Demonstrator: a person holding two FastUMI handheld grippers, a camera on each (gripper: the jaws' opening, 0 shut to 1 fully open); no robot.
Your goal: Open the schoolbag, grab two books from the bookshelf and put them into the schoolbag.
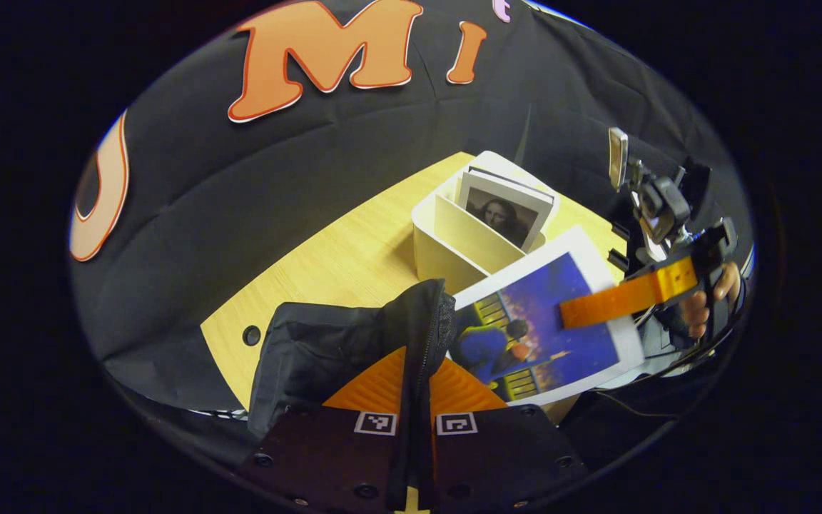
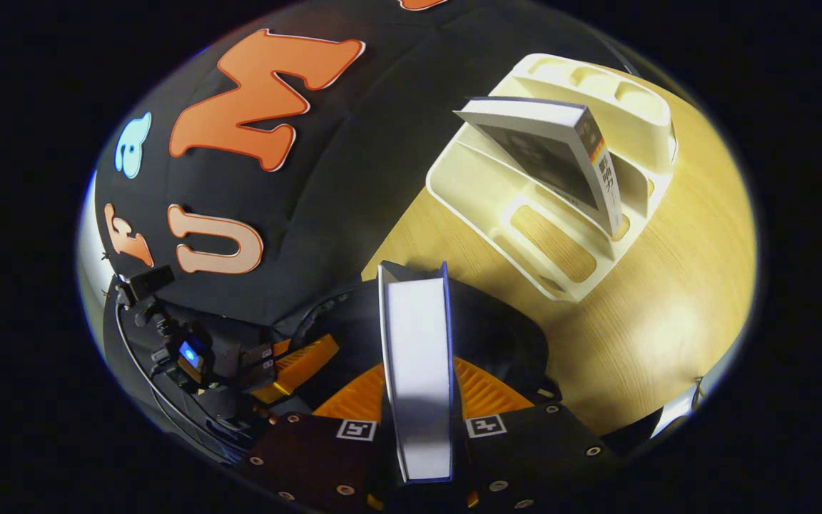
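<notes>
Black schoolbag point(image 1: 354, 335) edge pinched by left gripper point(image 1: 414, 400), right gripper point(image 2: 418, 407) clamping book point(image 2: 418, 357)

Tool point(image 1: 415, 400): 2 square b/w markers, screws

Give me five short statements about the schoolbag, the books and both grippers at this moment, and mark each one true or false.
1. The left gripper is clamped on the edge of the black schoolbag. True.
2. The right gripper is open and holds nothing. False: it is shut on a book with a blue cover, seen edge-on in the right gripper view.
3. One book stands leaning in the white bookshelf. True.
4. The bookshelf lies on the floor. False: it stands on the wooden table.
5. The blue-covered book is already fully inside the schoolbag. False: it is held above the bag's opening, mostly outside.
</notes>
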